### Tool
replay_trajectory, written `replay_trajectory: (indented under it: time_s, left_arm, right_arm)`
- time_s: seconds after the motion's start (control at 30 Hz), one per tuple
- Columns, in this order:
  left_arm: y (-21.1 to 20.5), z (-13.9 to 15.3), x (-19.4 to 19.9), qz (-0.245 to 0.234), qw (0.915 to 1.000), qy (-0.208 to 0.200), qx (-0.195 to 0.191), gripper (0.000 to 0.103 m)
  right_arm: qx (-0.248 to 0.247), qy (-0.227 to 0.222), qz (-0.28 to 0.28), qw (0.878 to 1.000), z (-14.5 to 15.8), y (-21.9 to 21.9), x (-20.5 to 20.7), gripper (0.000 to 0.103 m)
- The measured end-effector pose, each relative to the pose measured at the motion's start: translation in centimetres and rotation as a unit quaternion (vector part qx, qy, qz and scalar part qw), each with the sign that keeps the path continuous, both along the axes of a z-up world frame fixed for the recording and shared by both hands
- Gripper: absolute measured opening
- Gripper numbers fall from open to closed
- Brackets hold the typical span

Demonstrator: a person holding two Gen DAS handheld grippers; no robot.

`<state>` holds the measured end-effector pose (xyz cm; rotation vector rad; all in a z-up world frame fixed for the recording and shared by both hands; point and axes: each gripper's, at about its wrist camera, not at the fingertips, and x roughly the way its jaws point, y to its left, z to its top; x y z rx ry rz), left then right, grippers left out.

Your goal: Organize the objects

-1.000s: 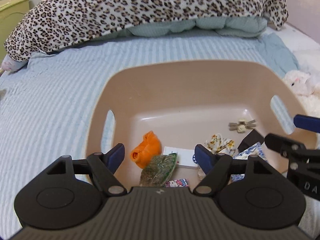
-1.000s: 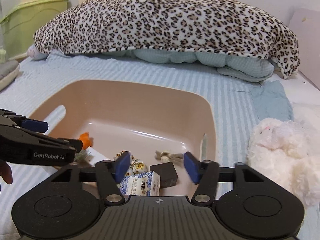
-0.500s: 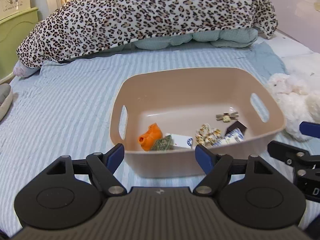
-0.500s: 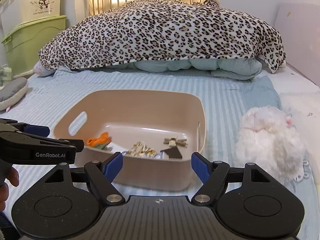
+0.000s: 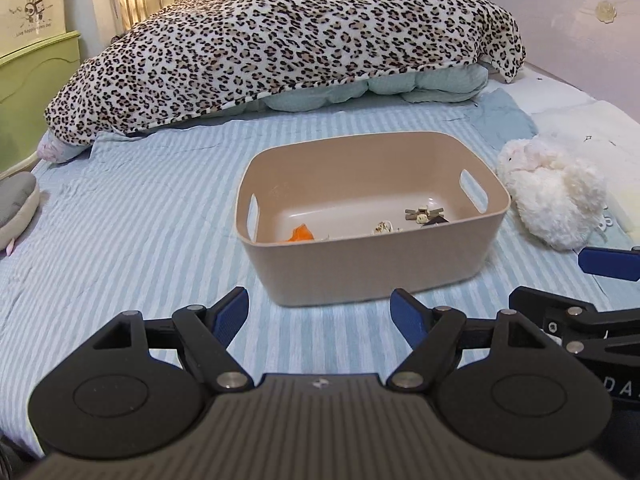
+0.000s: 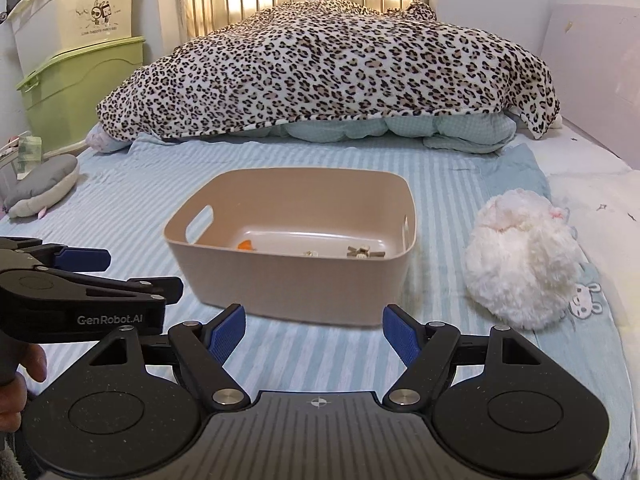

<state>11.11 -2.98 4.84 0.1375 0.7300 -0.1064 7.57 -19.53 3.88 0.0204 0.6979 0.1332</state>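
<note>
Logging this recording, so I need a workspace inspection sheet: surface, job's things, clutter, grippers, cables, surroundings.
Surface: blue striped bedsheet.
Job's things: beige bin holding an orange item and other small pieces.
Clutter: white plush toy right of the bin; grey cushion far left.
Grippers: left gripper and right gripper both open, empty, short of the bin.
Cables: nothing seen.
Surroundings: leopard blanket, stacked storage boxes.

Bed [image 5: 132, 240]: blue-striped sheet.
On it: tan bin [image 5: 372, 268], white plush toy [image 5: 556, 196] just right, leopard blanket [image 5: 280, 40] behind, grey cushion [image 6: 44, 188] at left edge.
</note>
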Motion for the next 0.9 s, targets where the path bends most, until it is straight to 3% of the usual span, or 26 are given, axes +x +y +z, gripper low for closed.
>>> replay_trajectory:
  time_s: [0.63,0.9]
  left_arm:
    - [0.9,1.8,-7.9,0.006,0.9992,-0.037,-0.015,0.079]
    - [1.7,2.1,-10.7,0.007,0.9984,-0.037,-0.042,0.079]
  right_arm:
    - [0.030,-0.007,-0.008,1.000,0.4,-0.9,-6.6,0.078]
    - [0.031,-0.014,0.003,0.999,0.8,-0.5,-8.6,0.078]
